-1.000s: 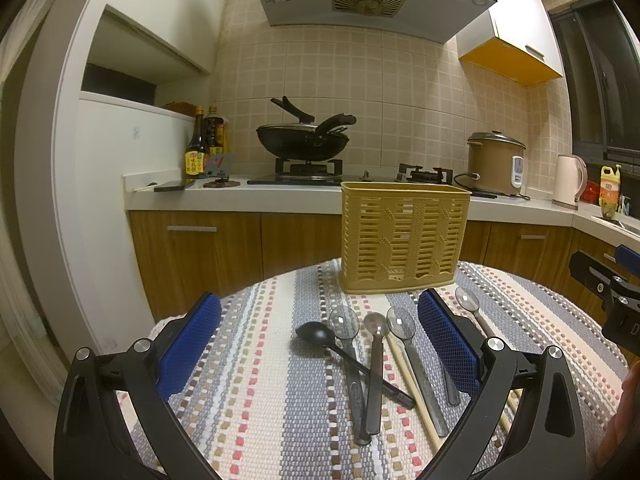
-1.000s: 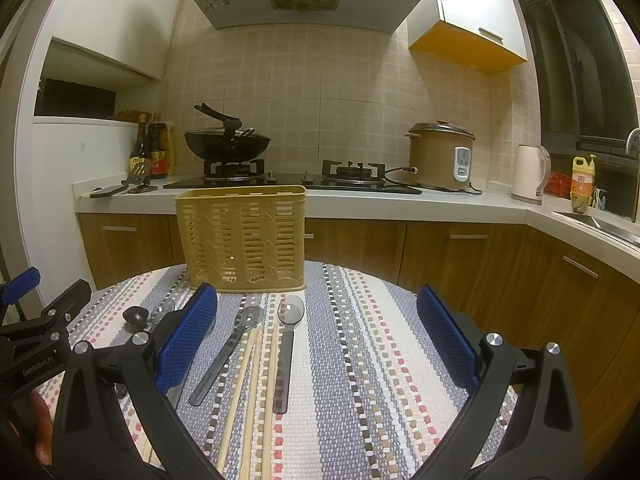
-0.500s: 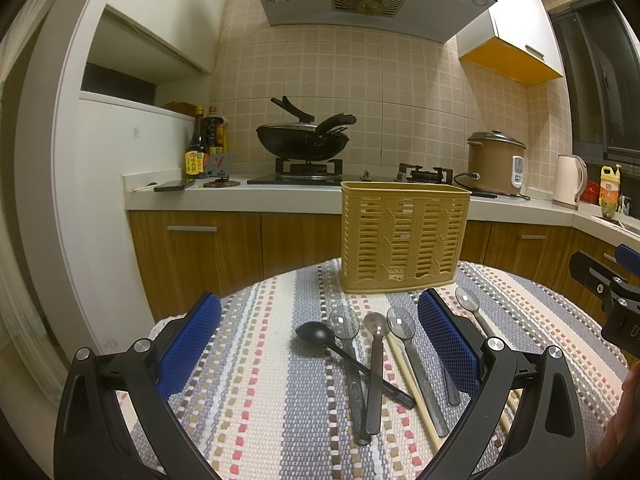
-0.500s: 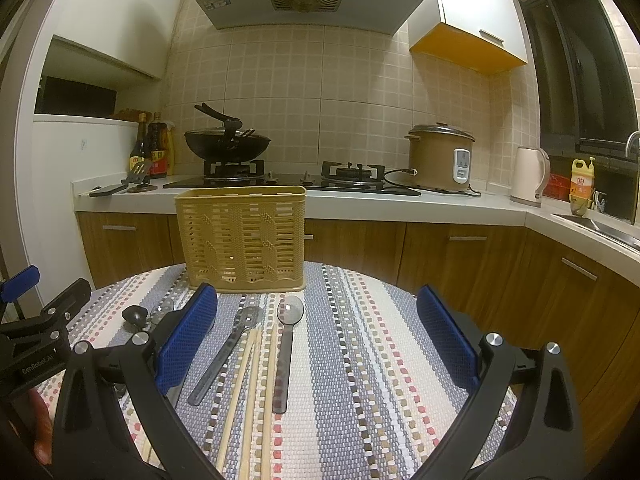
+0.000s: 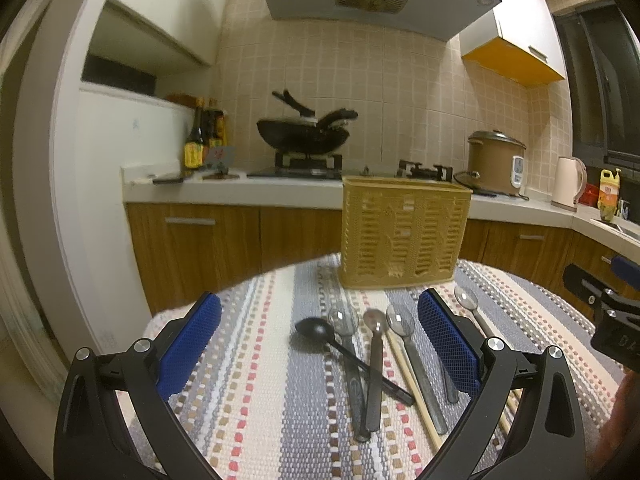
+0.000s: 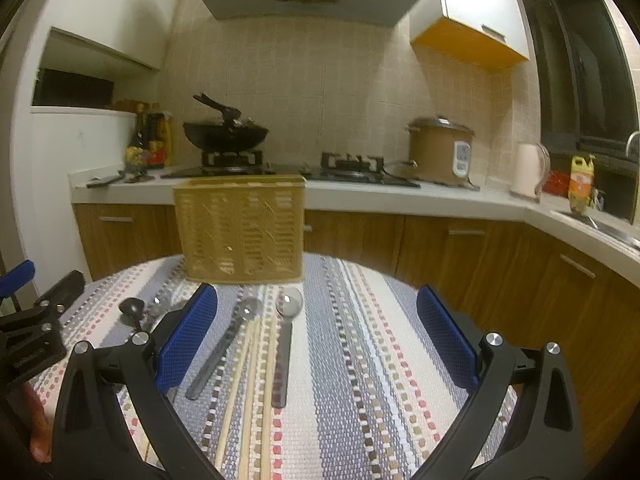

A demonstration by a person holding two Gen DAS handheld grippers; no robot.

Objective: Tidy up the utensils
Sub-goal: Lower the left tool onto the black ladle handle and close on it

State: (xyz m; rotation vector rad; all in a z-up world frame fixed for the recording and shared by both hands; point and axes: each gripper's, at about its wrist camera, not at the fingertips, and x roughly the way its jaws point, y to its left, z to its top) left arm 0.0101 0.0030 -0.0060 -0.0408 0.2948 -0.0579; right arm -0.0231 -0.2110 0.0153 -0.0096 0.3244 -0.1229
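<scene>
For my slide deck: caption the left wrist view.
Open left gripper hovering over spoons and wooden chopsticks on a striped tablecloth, before a yellow slotted plastic utensil basket.

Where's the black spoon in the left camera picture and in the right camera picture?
Left wrist view: the black spoon lies left of the metal spoons, between the open tongs, its handle running diagonally under them.
Right wrist view: only its bowl shows at far left, just outside the left blue pad.
Shared landmark: the yellow slotted basket standing behind the utensils on the striped cloth.
</scene>
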